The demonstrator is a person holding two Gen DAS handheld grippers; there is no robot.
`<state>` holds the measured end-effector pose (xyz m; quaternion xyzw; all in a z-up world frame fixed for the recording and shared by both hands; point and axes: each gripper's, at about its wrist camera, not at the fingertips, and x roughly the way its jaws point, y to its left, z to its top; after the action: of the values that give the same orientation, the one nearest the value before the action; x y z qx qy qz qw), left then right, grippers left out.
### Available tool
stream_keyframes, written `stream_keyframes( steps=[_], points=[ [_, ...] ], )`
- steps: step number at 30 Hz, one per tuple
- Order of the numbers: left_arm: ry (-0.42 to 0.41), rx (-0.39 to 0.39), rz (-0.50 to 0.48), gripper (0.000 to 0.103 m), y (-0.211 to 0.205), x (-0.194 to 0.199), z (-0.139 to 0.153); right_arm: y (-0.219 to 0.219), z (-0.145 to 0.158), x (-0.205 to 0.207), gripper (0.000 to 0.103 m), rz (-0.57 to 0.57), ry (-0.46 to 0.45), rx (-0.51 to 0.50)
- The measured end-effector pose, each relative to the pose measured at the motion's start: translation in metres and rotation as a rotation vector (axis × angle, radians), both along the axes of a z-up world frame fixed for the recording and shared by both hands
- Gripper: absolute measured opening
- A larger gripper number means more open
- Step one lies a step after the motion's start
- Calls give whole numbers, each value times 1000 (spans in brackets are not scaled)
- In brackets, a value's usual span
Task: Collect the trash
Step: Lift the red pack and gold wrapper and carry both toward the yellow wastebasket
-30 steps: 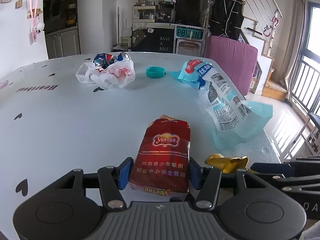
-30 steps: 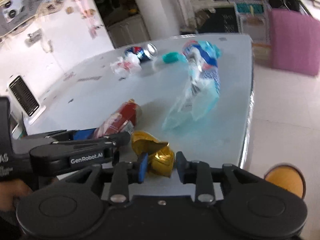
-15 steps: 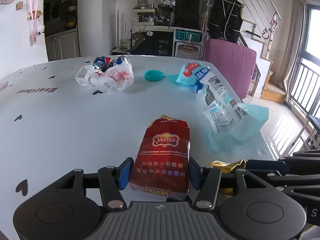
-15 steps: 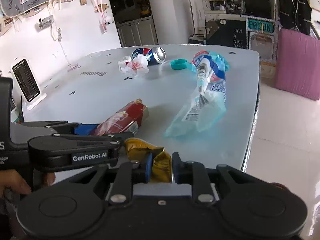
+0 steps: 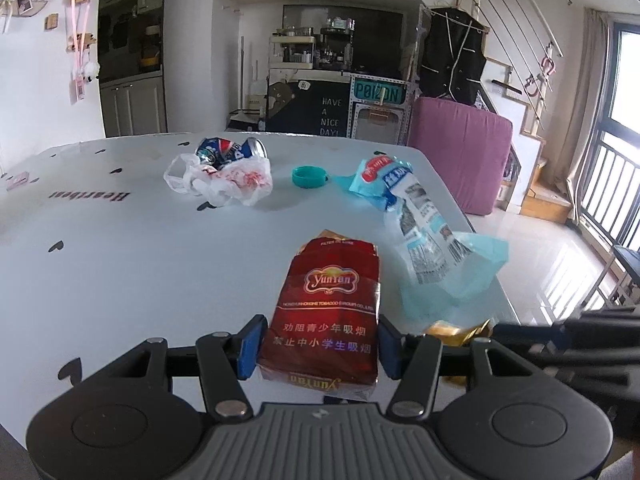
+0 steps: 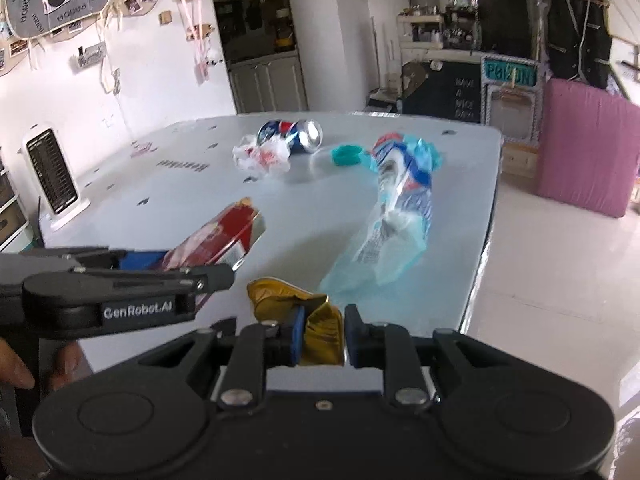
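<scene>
Left wrist view takes in the pale tabletop [image 5: 120, 264], printed with small black hearts, which fills most of the frame. At about 2 o'clock on it lies the long blue-and-white plastic wrapper [image 5: 420, 236], crumpled and trailing toward the near right edge. At 11 o'clock sits a white plastic bag [image 5: 228, 178] with a crushed blue soda can [image 5: 224, 150] touching its far side, and a small teal bottle cap [image 5: 308, 177] rests between the bag and the wrapper.

Nearer, at 6 o'clock, the left tool [image 5: 320, 344] grips the red cigarette pack [image 5: 332, 300] by its two long sides, its blue pads pressed against it. Compared with a second ago, the pack sits a little higher over the tabletop, so the lift seems to have begun.

The smallest piece, a crumpled gold foil wrapper [image 6: 316, 328], shows best in the right wrist view at 6 o'clock. The right tool [image 6: 322, 334] has just been closing: a second ago its pads stood either side of the foil, and now they pinch it, the foil squeezed narrower between them. The left tool [image 6: 132, 280] crosses that view at 9 o'clock, still carrying the pack.

Both tools now appear loaded, so the next step is probably carrying these two pieces to a bin, which no view shows. The wrapper, bag, can and cap remain to be collected.
</scene>
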<state>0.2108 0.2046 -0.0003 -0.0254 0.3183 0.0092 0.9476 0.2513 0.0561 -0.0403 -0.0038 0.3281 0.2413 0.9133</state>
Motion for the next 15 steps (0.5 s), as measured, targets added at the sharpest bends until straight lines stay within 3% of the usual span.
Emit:
stream_keyframes(
  steps=[6, 10, 15],
  points=[
    [5, -30, -46, 57, -16, -1, -5, 2, -19, -12, 22, 44, -1, -50],
    [15, 1, -83, 57, -33, -1, -14, 1, -20, -11, 27, 54, -1, -53],
    [41, -19, -68, 57, -28, 1, -21, -9, -23, -11, 34, 21, 58, 12]
  ],
)
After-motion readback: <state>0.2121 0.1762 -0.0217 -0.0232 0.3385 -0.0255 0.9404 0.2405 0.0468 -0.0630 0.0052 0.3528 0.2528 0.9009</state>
